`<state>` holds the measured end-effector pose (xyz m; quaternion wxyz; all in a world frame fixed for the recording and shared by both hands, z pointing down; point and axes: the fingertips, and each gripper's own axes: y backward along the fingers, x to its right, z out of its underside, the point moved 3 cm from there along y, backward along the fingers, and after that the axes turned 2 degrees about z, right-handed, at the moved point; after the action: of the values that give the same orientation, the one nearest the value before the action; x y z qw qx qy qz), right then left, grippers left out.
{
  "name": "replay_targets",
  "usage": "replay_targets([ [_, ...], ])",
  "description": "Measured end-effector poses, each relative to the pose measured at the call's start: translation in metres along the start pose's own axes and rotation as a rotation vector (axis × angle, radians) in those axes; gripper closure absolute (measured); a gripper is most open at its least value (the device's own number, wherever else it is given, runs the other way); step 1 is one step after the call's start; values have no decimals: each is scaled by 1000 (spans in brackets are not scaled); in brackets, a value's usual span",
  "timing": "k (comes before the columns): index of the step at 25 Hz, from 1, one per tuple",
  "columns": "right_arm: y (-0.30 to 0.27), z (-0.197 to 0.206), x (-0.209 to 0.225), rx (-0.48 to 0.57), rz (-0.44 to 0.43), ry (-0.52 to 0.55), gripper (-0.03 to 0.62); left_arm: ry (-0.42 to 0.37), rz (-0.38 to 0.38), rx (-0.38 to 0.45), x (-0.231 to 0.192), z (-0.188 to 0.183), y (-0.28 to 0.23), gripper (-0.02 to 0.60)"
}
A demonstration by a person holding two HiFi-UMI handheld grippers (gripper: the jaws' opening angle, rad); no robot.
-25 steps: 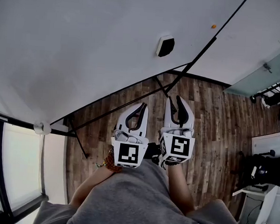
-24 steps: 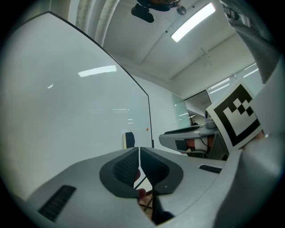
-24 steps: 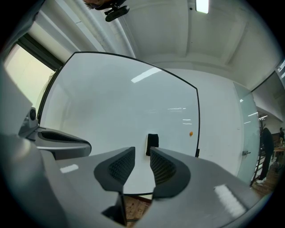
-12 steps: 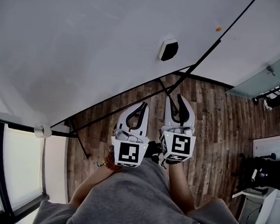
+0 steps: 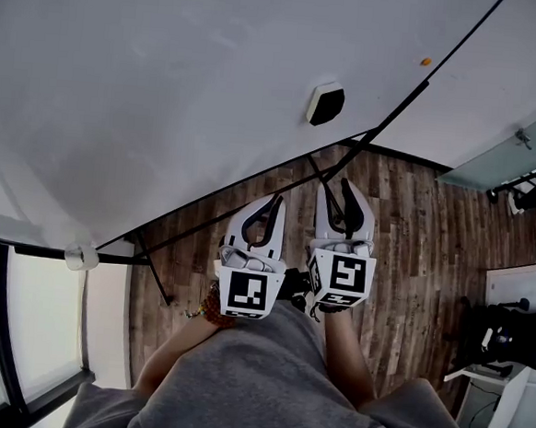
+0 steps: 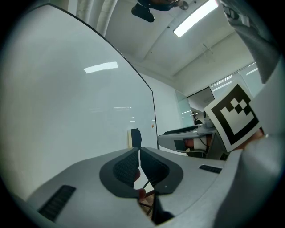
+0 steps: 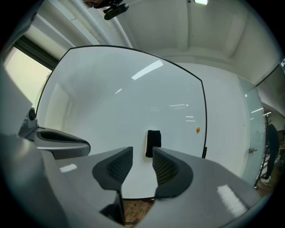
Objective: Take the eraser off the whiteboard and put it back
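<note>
1. Right gripper: held level and pointed at the whiteboard. Its jaws stand apart and have just been opening. Nothing lies between them, and the pads touch nothing.
2. Left gripper: just beside the right one, also level. It is clenched, tips meeting, with nothing held between them.
3. Eraser: a dark block with a pale backing, stuck flat on the whiteboard face near its lower edge. In the right gripper view the eraser stands upright straight ahead, showing through the gap between the open jaws but clear of both. In the left gripper view it appears just above the closed tips.
4. Orange dot: small and round, on the board close to its right-hand black edge, to the right of the eraser.
5. Wooden plank floor: below the board, under both grippers.
6. Grey garment: the person's clothing, behind the two marker cubes.
</note>
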<state>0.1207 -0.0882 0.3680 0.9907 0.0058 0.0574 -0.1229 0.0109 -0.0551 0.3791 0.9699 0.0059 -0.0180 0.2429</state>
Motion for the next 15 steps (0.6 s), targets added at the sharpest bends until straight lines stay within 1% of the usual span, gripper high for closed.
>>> replay_targets([
  [6, -13, 2, 11, 1, -2, 0, 444, -16, -3, -6, -2, 2, -18, 574],
  [15, -36, 4, 25, -9, -15, -3, 431, -5, -6, 1, -5, 0, -44, 574],
])
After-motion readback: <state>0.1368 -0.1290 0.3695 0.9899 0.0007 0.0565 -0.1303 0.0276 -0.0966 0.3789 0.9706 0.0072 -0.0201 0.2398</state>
